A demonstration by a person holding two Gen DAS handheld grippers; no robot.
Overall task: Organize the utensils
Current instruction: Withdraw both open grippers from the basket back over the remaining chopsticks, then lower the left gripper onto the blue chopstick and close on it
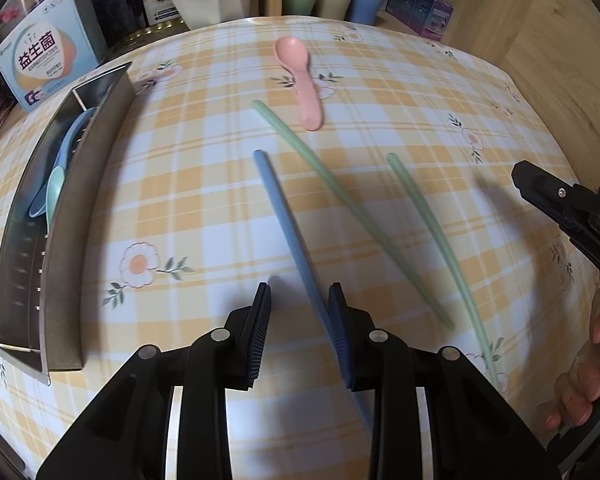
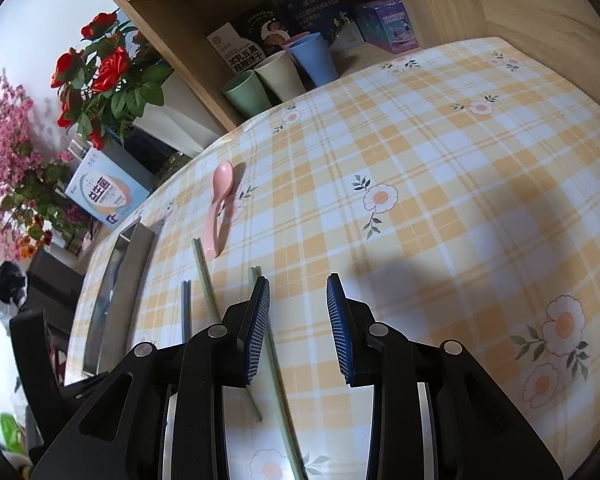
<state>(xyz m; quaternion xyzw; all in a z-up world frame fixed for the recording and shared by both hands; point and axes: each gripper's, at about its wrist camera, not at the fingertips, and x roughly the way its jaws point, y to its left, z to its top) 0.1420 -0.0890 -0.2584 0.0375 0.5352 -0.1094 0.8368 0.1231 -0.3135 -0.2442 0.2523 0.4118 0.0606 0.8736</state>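
3 chopsticks and a pink spoon lie loose beside the metal tray, so the left gripper, jaws apart, straddles the blue chopstick while the right gripper hovers open nearby.

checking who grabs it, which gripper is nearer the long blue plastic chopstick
Left. The left gripper is open right over the long blue plastic chopstick, which runs between its fingers. The right gripper is open off to the side, past the green chopsticks.
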